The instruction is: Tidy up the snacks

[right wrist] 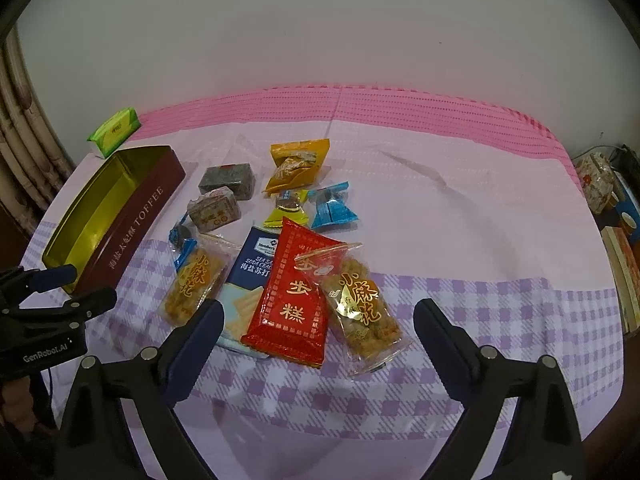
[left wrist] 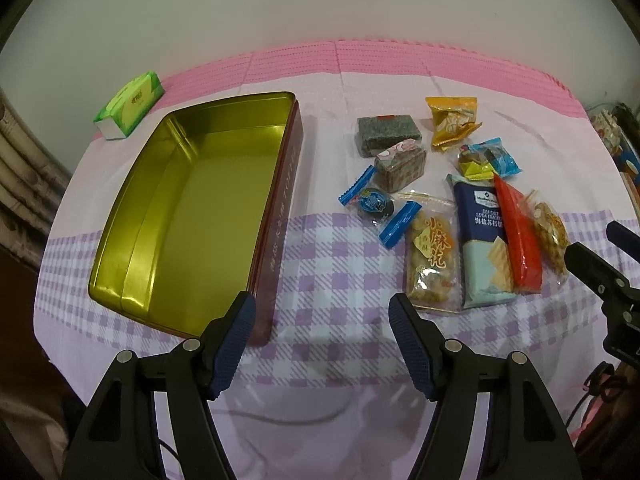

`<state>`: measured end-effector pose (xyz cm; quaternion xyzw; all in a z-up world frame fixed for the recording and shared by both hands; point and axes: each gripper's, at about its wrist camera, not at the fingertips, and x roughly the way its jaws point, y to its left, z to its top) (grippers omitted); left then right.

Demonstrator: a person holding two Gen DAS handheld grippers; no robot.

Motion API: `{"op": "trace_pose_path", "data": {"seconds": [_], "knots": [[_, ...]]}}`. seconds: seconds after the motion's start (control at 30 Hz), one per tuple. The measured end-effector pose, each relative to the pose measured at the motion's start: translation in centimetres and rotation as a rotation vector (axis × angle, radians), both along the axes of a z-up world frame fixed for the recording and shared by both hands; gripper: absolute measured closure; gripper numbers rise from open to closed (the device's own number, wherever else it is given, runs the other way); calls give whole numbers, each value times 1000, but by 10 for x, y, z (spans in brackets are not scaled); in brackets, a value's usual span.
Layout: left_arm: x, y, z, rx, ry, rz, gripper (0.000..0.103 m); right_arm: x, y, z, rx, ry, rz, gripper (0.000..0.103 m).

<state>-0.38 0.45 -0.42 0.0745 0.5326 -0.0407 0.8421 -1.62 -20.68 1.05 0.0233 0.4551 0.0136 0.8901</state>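
Red packet (right wrist: 290, 294) overlaps cracker pack (right wrist: 250, 280).

Both wrist views look steeply down, sharing the snacks (left wrist: 460, 216) and tin (right wrist: 120, 216).

The toffee tin (left wrist: 192, 208) is shiny gold metal inside, maroon outside. The snack packets, like the red cake packet (right wrist: 294, 296), are glossy plastic. The checked tablecloth (right wrist: 460, 320) is matt cloth.

Left gripper (left wrist: 322, 316): black two-finger frame with ribbed blue pads, tilted steeply downward, jaws spread wide, nothing between them.
Right gripper (right wrist: 318, 322): same black build with blue pads, angled downward, jaws wide apart, gripping nothing.
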Motion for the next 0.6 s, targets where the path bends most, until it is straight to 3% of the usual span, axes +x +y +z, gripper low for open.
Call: {"op": "trace_pose_path", "data": {"seconds": [0.6], "knots": [[-7,0,-4,24,-2,4,34,-5,-5,-6,36,5,13,16]]}}
